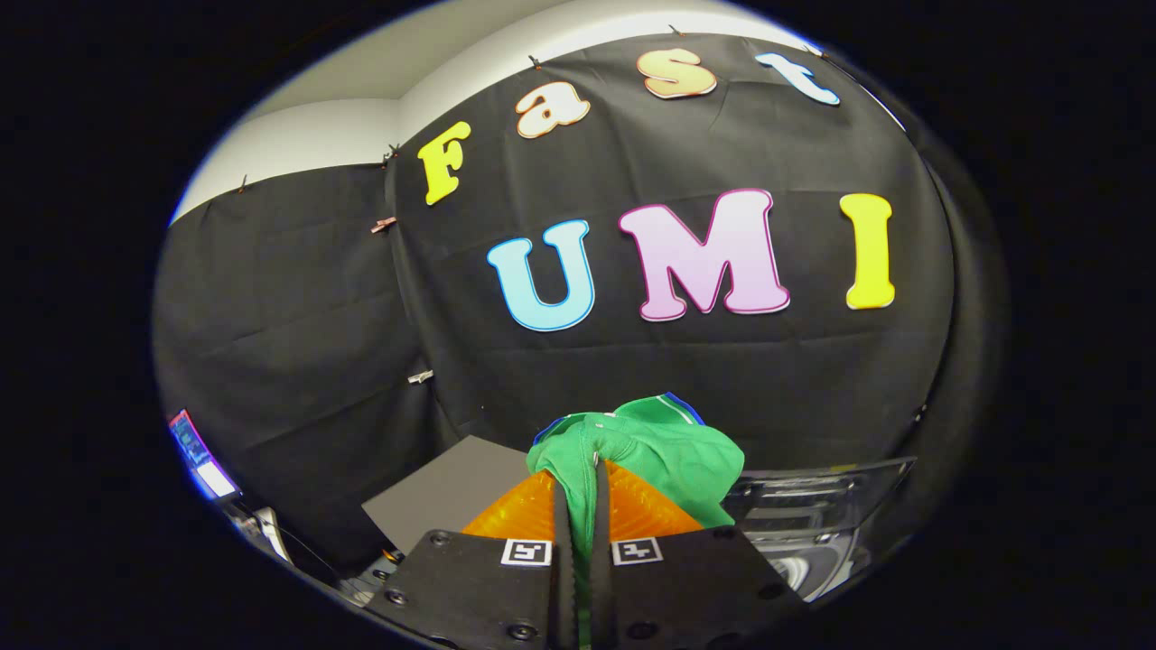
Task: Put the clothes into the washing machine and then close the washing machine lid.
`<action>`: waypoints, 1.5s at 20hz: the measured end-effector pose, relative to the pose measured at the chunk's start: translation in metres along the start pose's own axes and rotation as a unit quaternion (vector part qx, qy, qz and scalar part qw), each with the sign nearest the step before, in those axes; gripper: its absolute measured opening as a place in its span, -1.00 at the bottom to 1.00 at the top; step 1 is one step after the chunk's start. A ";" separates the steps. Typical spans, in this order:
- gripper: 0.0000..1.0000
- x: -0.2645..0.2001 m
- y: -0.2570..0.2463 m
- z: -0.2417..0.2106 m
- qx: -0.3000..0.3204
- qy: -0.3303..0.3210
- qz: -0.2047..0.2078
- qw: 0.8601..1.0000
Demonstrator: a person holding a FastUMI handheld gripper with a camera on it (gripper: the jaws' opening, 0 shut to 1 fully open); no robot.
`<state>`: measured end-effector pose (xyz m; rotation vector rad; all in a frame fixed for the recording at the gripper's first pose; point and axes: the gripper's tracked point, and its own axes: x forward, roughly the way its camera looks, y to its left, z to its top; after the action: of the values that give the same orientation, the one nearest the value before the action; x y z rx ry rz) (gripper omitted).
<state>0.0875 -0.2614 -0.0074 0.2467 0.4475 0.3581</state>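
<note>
A green garment (659,451) with a blue-and-white edge is bunched up and pinched between my two orange fingers (515,515). My gripper (582,492) is shut on the cloth, which is lifted in the air and hangs over the fingertips, draping toward the right. Below and to the right of the fingers lies the washing machine (813,524), its dark transparent lid raised; the part of the machine behind the garment and the fingers is hidden.
A grey flat panel (442,496) sits just left of the fingers, low down. A small lit screen (200,456) stands at the far left. The booth's black cloth wall (298,298) rises close behind everything.
</note>
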 end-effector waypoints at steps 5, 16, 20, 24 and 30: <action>-0.81 -0.018 -0.089 -0.023 -0.004 0.008 -0.004 1.000; -0.81 0.005 -0.177 -0.148 0.082 0.145 -0.033 0.986; -0.80 0.022 -0.194 -0.206 0.094 0.205 -0.070 0.972; -0.80 0.038 -0.220 -0.272 0.107 0.258 -0.117 0.953; -0.80 0.047 -0.240 -0.355 0.091 0.314 -0.166 0.930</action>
<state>0.0311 -0.4068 -0.4094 0.2280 1.1432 0.0506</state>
